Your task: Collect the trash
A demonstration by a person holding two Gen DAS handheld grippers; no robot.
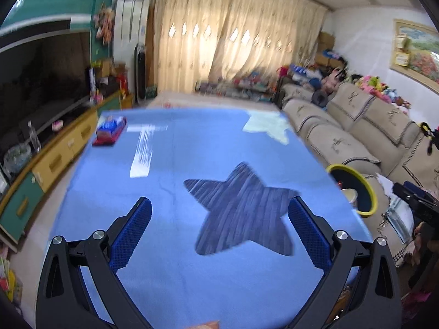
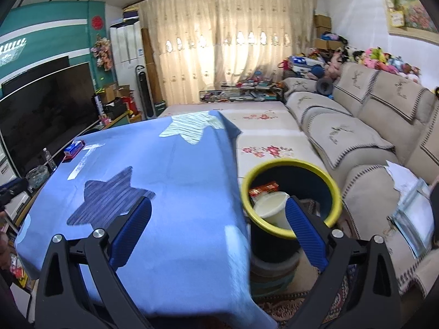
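A dark trash bin with a yellow rim (image 2: pixel 290 197) stands to the right of the blue-clothed table (image 2: pixel 170 170); it also shows in the left wrist view (image 1: pixel 354 189). Inside it lie a white paper cup (image 2: pixel 270 205) and a red wrapper (image 2: pixel 263 187). A red and blue box (image 1: pixel 109 131) lies at the table's far left edge, also in the right wrist view (image 2: pixel 73 149). My left gripper (image 1: pixel 219 213) is open and empty above the table's dark star patch (image 1: pixel 241 211). My right gripper (image 2: pixel 218 213) is open and empty, over the table's right edge beside the bin.
A beige sofa (image 2: pixel 370 126) runs along the right. A TV (image 2: pixel 44 109) on a low cabinet (image 1: pixel 49 164) stands at the left. A flowered cloth (image 2: pixel 263 137) covers the surface beyond the bin. A small orange thing (image 1: pixel 205 325) peeks in at the bottom edge.
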